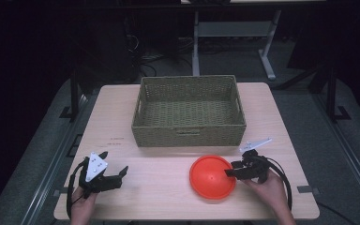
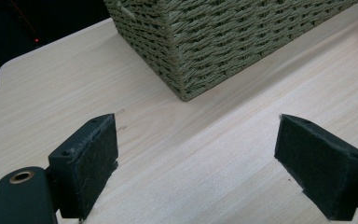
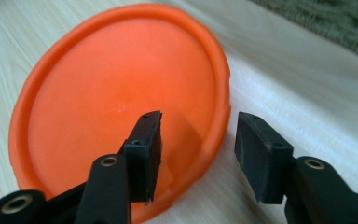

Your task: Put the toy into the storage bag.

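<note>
Orange plate (image 1: 213, 177) on table (image 1: 159, 187), in front of basket (image 1: 189, 111); right gripper (image 3: 198, 149) jaws parted astride its rim; left gripper (image 1: 114, 176) spread wide over bare wood

You will find no readable lettering here. A faint dark mark (image 1: 116, 139) sits on the table (image 1: 159, 197) left of the wicker basket (image 1: 189, 133), too small for you to make out.
</note>
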### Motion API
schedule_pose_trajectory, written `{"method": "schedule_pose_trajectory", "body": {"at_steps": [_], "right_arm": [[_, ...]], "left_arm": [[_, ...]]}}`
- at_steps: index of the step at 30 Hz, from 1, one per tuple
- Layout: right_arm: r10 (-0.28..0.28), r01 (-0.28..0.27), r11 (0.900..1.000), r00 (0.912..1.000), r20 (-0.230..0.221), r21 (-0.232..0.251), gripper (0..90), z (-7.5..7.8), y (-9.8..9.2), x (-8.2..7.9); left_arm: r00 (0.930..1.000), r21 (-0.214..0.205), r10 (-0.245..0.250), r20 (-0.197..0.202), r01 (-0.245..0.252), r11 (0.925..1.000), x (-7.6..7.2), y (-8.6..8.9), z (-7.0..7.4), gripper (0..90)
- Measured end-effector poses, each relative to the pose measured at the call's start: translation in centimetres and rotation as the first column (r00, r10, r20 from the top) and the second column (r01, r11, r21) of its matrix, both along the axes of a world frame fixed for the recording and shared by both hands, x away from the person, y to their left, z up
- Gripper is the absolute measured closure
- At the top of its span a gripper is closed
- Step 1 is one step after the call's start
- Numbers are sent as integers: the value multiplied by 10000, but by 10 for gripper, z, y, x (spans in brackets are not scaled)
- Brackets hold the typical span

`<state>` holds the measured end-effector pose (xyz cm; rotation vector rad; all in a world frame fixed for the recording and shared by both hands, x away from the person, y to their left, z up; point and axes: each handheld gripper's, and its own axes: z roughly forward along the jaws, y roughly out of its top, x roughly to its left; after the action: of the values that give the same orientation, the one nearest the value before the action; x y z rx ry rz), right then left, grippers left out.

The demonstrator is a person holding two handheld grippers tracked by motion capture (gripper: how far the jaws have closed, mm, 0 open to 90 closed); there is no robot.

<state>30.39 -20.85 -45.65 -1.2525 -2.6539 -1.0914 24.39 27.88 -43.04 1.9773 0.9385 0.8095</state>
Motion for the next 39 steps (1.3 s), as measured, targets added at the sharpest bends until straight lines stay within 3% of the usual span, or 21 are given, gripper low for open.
{"method": "schedule_pose_trajectory", "body": {"at_steps": [7, 16, 26, 30, 35, 37, 39], "right_arm": [[-6, 8, 9996, 10000, -56, 279, 553, -1, 0, 1], [77, -51, 9983, 9990, -451, 586, 566, -8, -2, 5], [-8, 42, 9969, 9990, -438, 782, 704, -5, -4, 4], [124, -67, 9904, 9991, -405, 1379, 760, -1, -9, 5], [152, -109, 9874, 9996, -259, 1577, 806, 7, -9, 2], [216, -175, 9812, 9996, -190, 1923, 815, 13, -10, 0], [216, -195, 9840, 9997, -103, 1770, 815, 19, -10, -2]], "left_arm": [[10000, 6, 21, 31, -21, 10000, 0, 0, 0, 128], [10000, 16, 27, 15, -27, 10000, 0, -1, 0, 128], [10000, 42, 19, 37, -19, 10000, 0, -1, 0, 128], [9998, 12, 90, 183, -90, 10000, -2, -1, 1, 128], [9995, -42, 239, 205, -239, 9997, -2, 1, 1, 128], [9993, -37, 228, 283, -227, 9997, -3, 1, 2, 128], [9992, -75, 274, 301, -272, 9996, -3, 2, 2, 128]]}}
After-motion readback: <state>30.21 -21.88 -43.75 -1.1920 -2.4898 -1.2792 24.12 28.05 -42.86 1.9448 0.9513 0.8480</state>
